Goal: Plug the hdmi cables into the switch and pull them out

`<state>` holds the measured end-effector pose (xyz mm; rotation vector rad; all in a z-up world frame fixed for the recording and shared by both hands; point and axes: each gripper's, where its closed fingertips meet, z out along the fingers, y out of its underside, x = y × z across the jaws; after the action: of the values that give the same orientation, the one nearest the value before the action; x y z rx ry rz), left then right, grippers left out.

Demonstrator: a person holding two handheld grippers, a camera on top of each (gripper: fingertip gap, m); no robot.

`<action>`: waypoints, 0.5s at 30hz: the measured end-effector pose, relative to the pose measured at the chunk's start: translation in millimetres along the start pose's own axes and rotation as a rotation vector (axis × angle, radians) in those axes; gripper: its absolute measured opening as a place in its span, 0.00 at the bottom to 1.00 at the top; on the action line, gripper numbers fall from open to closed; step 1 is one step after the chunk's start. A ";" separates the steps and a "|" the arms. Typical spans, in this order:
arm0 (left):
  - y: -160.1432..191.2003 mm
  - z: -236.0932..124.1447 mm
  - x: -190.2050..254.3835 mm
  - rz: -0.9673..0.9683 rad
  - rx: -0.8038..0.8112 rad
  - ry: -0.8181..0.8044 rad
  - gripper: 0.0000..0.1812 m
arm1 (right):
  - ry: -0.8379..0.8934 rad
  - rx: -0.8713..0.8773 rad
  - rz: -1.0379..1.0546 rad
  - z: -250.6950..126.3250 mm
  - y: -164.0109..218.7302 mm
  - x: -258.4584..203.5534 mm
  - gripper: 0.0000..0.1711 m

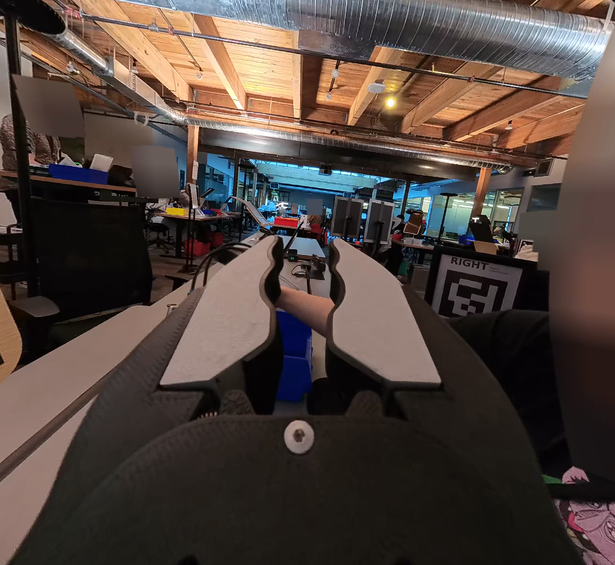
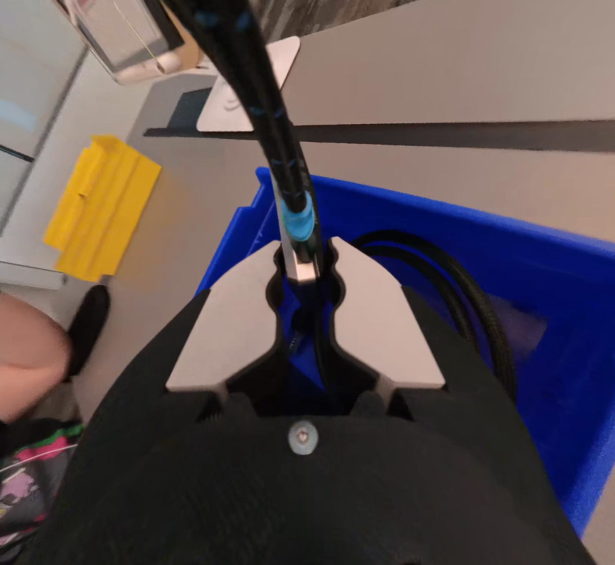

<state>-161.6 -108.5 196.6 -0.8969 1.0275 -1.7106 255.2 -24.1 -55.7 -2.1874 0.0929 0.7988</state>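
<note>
Coiled cable (image 2: 466, 286) inside bin (image 2: 416, 203)

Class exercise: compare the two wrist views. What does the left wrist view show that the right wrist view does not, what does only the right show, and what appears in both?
Only the left wrist view shows the open left gripper raised toward the workshop and the marker card.

Only the right wrist view shows the right gripper shut on a silver connector of a braided black cable, and a yellow bin.

Both show the blue bin and the table.
</note>
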 end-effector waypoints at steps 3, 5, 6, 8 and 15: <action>0.1 0.3 1.9 0.012 -0.009 0.001 0.14 | -0.021 0.019 0.014 -7.4 1.2 2.6 0.15; -0.9 -0.8 1.5 0.010 -0.008 0.003 0.14 | 0.012 -0.022 0.035 -14.3 4.7 4.2 0.21; -1.8 -1.5 0.8 0.006 -0.005 0.004 0.14 | 0.040 -0.060 0.075 -17.7 8.4 5.4 0.23; -3.7 -3.1 -0.7 -0.001 0.006 0.003 0.14 | 0.078 -0.130 0.242 -23.2 16.7 3.3 0.25; -5.3 -3.4 3.4 0.006 0.006 0.004 0.13 | -0.238 -0.055 0.517 -18.5 9.9 -57.2 0.27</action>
<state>-167.5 -109.7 200.6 -0.8862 1.0256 -1.7101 216.0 -54.6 -20.4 -2.1238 0.5368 1.3547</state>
